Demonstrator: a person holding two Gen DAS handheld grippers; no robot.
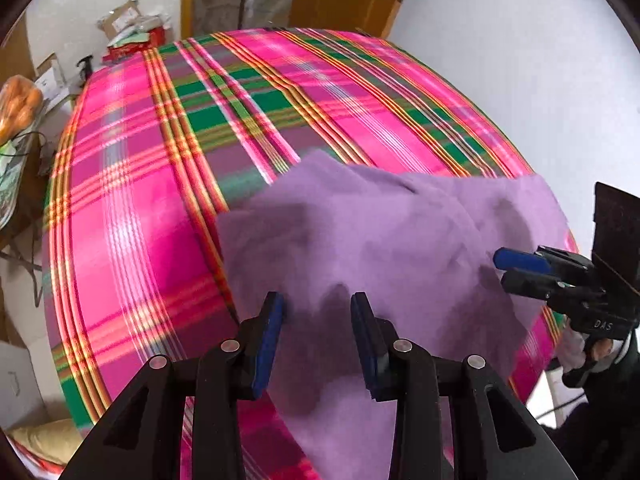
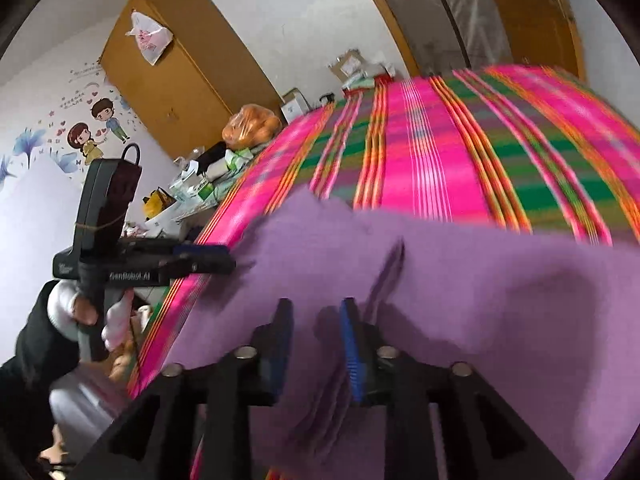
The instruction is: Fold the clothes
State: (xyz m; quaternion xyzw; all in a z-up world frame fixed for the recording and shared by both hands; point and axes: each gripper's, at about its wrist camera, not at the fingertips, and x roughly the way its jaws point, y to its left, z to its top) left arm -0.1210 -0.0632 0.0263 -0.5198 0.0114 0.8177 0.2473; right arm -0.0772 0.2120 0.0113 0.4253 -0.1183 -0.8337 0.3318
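The left gripper (image 1: 318, 340) stood with its blue pads spread apart over the near edge of the purple garment (image 1: 384, 232), the cloth lying beneath the gap and neither pad pressing on it. The right gripper (image 2: 316, 344) also had its pads parted, with a raised fold of the same purple garment (image 2: 460, 300) rising just beside its right pad; whether that pad touched the fold could not be told. From the left wrist view the right gripper (image 1: 520, 270) reached in from the right, its tips over the garment's right part. From the right wrist view the left gripper (image 2: 212, 258) came in from the left at the garment's left edge, gripped by a white-gloved hand (image 2: 86, 316). The garment lay rumpled on the near right part of a pink, green and yellow plaid cloth (image 1: 160, 184) covering the table. Far left of it sat a bag of oranges (image 2: 252, 126) and a wooden cabinet (image 2: 180, 64)
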